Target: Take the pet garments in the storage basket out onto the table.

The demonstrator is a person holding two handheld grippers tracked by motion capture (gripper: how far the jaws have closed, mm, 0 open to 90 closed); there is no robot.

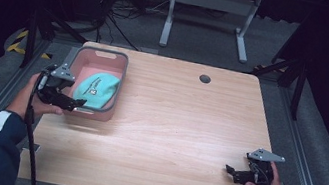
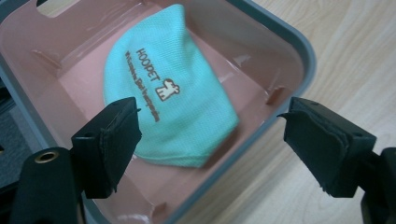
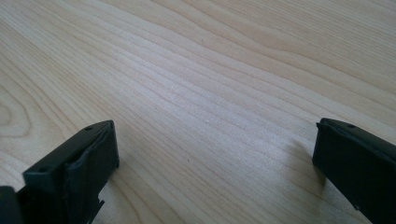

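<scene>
A turquoise cloth (image 1: pixel 97 89) (image 2: pixel 170 98) with brown print lies inside a pink bin with a grey rim (image 1: pixel 123 73) (image 2: pixel 306 51) at the table's left. My left gripper (image 1: pixel 80 103) (image 2: pixel 210 135) hovers at the bin's near left corner, open, with nothing between its jaws; the cloth lies below and beyond them. My right gripper (image 1: pixel 228 169) (image 3: pixel 215 154) rests low over bare wood near the table's front right, jaws wide apart and empty, pointing left.
The wooden table (image 1: pixel 177 125) has a dark round grommet hole (image 1: pixel 205 78) at the back. Past the far edge stand a white desk frame (image 1: pixel 210 9) and loose cables on the floor. Metal rails run along both sides.
</scene>
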